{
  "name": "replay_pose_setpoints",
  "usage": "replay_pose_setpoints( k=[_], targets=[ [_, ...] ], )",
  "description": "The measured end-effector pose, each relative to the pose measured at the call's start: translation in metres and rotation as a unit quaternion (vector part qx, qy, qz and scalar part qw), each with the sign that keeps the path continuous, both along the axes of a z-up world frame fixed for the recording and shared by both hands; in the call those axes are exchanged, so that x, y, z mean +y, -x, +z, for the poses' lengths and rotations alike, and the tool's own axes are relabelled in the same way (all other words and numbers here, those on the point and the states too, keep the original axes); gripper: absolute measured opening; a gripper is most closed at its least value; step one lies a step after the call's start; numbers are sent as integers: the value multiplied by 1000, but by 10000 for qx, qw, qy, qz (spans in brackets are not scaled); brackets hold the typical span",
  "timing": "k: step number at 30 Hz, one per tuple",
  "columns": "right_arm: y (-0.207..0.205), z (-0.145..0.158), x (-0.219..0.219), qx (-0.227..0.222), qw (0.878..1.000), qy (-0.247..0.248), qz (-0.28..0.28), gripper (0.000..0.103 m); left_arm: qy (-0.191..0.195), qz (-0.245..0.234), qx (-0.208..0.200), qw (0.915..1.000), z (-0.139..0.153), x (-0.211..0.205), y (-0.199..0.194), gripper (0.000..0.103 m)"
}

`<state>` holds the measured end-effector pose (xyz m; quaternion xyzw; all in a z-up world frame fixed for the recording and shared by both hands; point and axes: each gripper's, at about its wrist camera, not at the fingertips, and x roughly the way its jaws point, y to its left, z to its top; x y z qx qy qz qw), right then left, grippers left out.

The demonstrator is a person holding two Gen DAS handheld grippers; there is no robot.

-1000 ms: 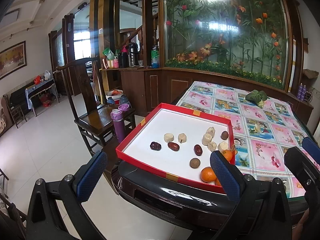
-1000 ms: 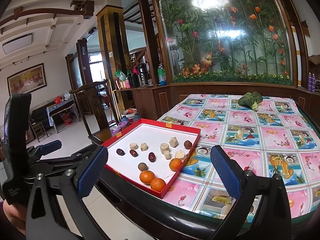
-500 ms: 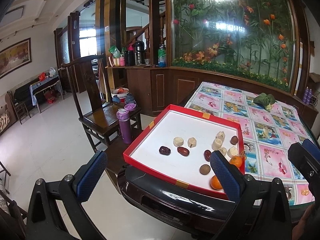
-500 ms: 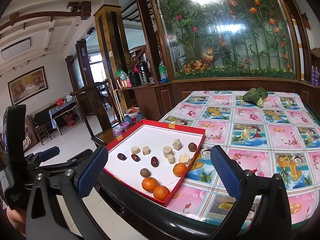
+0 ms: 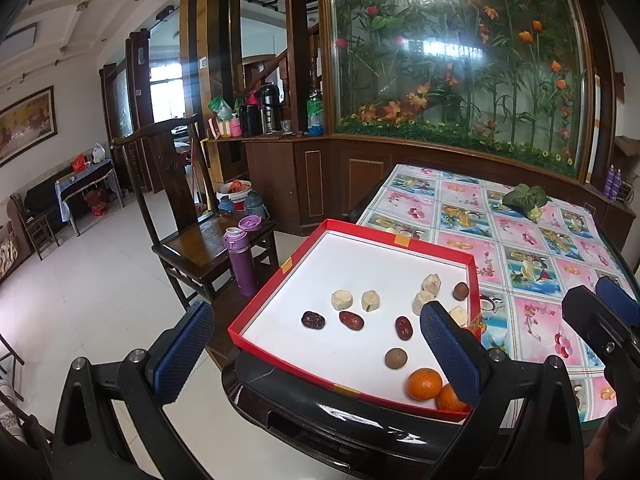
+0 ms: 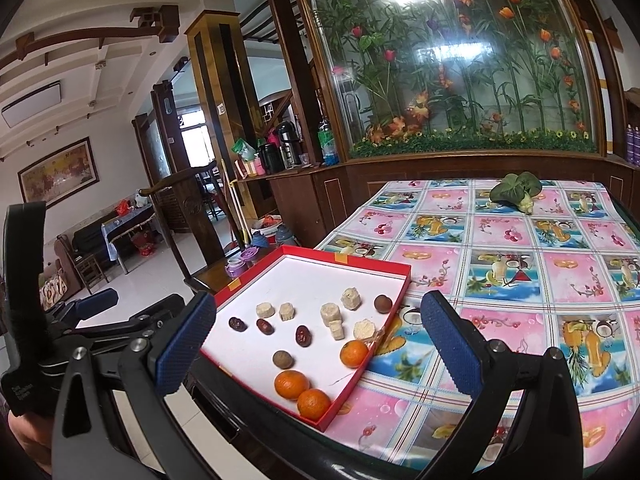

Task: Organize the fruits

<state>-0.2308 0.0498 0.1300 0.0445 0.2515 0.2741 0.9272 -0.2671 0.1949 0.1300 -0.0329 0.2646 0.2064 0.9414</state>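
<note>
Hovering over a red tray of fruit with both tongs wide open and empty.

The worktop (image 6: 520, 264) has a bright picture cloth, and the red tray (image 6: 344, 258) sits at its near left corner. Since a second ago both cameras have pulled back and up a little, so the tray looks smaller and no fruit has moved. The fruits lie loose in it: three oranges (image 6: 291, 384) at the near end, pale lumps (image 6: 331, 313) in the middle, dark dates (image 6: 302, 336) and round brown ones (image 6: 282, 359). The left tongs (image 5: 316, 354) and right tongs (image 6: 316, 354) hold nothing, so sorting is not under way right now.
</note>
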Motion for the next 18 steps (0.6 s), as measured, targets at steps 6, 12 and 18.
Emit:
replay_pose_setpoints(
  k=[6, 12, 18],
  targets=[
    [-12, 2, -5, 9, 10000, -37, -52, 102, 18, -39, -2, 10000, 2, -2, -8, 103],
    [-16, 2, -6, 32, 10000, -31, -36, 102, 31, -58, 15, 10000, 5, -2, -14, 103],
    [-19, 2, -5, 43, 10000, -29, -34, 102, 61, -12, 9, 10000, 8, 1, -22, 103]
  ],
)
